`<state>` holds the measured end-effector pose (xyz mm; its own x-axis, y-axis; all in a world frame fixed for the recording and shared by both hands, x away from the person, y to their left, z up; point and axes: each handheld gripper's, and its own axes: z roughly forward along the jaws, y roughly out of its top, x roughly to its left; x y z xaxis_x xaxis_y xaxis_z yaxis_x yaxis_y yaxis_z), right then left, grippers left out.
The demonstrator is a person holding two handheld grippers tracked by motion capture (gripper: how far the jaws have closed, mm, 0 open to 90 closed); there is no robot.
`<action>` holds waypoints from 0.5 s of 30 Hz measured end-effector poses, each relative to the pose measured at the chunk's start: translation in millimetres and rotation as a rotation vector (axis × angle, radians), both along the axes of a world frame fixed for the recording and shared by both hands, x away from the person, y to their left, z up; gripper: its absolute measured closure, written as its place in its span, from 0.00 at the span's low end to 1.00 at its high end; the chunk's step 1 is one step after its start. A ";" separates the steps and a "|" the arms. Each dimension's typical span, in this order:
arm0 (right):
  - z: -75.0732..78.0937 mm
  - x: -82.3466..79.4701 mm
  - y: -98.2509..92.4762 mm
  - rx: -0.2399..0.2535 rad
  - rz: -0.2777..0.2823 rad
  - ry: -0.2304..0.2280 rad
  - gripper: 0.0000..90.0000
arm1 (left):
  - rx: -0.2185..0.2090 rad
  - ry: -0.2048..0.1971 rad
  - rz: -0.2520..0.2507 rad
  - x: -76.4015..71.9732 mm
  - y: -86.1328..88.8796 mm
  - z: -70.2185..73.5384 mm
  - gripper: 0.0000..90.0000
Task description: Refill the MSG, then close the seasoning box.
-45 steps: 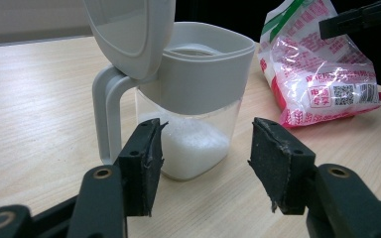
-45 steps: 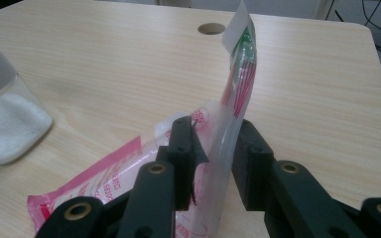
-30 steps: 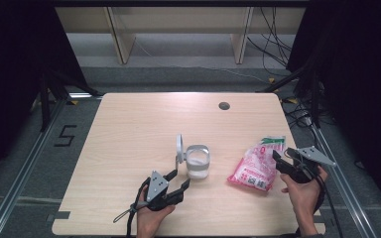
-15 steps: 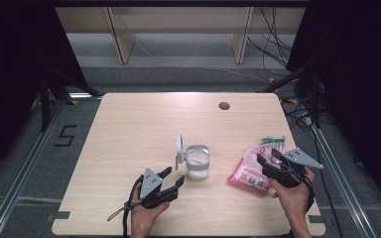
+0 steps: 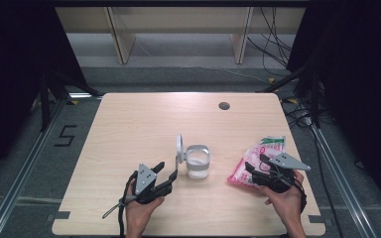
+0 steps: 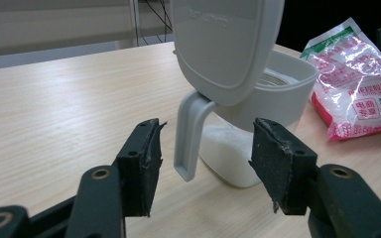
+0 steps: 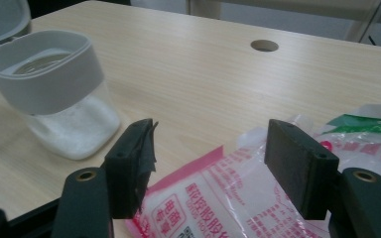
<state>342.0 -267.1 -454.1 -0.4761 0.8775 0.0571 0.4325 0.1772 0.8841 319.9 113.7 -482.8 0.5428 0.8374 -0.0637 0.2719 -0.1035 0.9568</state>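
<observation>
The pink bag [image 5: 255, 166] is lying at about four o'clock on the worktop [image 5: 144, 124], right in front of the right hand-held gripper [image 5: 254, 167]. That gripper's jaws are standing apart and have just been opening; in the right gripper view the bag's [image 7: 228, 198] near end is sitting low between them, with neither pad pressing on it. Over at seven o'clock the left hand-held gripper [image 5: 167, 170] is hovering with its jaws apart too, gripping nothing. In the left gripper view the grey handle [image 6: 188, 134] of the container is hanging between and just beyond the pads, untouched. Further on, near the worktop's centre, the clear container [image 5: 197, 161] of white powder is standing upright, its lid [image 5: 179, 148] flipped up at its nine o'clock side. Far off at one o'clock a cable hole [image 5: 223, 105] is showing.
</observation>
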 end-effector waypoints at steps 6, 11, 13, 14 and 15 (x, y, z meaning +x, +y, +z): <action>-4.1 -1.0 4.6 0.006 0.065 -0.009 0.38 | 0.006 0.004 0.004 5.4 4.4 2.2 0.49; -6.0 -3.1 7.6 0.007 0.096 -0.017 0.36 | -0.001 0.006 0.005 8.7 5.1 2.3 0.51; -6.3 -3.4 9.5 0.026 0.108 -0.019 0.35 | -0.004 0.008 0.005 9.8 6.4 3.7 0.54; -6.1 -2.7 8.6 0.008 0.119 -0.041 0.34 | -0.003 0.007 0.005 10.2 6.6 4.4 0.55; -6.0 -5.0 10.7 0.038 0.105 -0.020 0.33 | -0.002 -0.008 -0.003 11.6 7.4 4.9 0.57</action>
